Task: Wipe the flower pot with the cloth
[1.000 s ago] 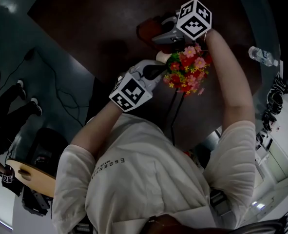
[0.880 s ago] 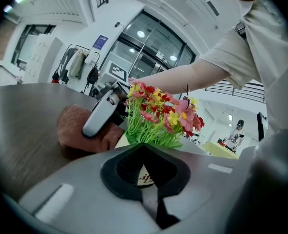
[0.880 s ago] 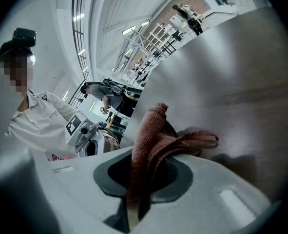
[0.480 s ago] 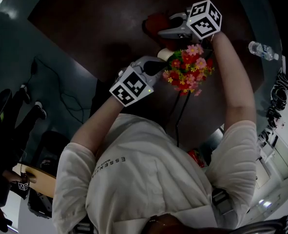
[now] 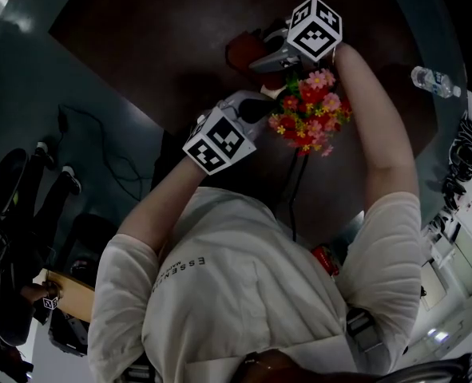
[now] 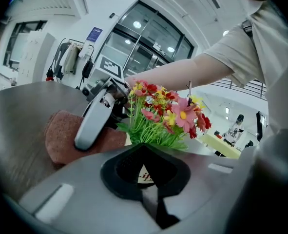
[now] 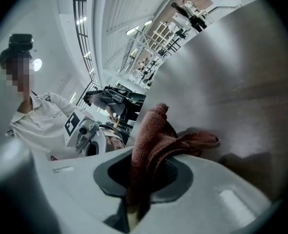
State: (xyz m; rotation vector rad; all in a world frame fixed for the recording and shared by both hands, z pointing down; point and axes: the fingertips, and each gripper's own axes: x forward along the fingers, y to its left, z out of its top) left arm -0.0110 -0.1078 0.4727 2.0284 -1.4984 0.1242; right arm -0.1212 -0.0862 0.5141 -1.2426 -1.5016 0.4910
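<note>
The flower pot (image 6: 144, 175) is cream with print and shows only through the gap of my left gripper (image 6: 152, 201), which is shut on its rim. Red, pink and yellow flowers (image 5: 309, 112) (image 6: 165, 113) rise from it. In the head view my left gripper (image 5: 257, 107) reaches the flowers' base from the lower left. My right gripper (image 5: 261, 59) (image 7: 133, 206) is shut on the reddish-brown cloth (image 7: 156, 140) (image 5: 239, 50). The cloth (image 6: 66, 136) rests on the table just beyond the pot, and I cannot tell whether it touches the pot.
The round dark brown table (image 5: 140, 38) carries a black cable (image 5: 295, 182) near its front edge. A water bottle (image 5: 431, 80) lies at the far right. A person (image 6: 235, 126) stands by a yellow-green table (image 6: 221, 145) in the background.
My right gripper swung the cloth a little to the right half a second ago and has come back left to where it began. The left gripper and pot have stayed put.
</note>
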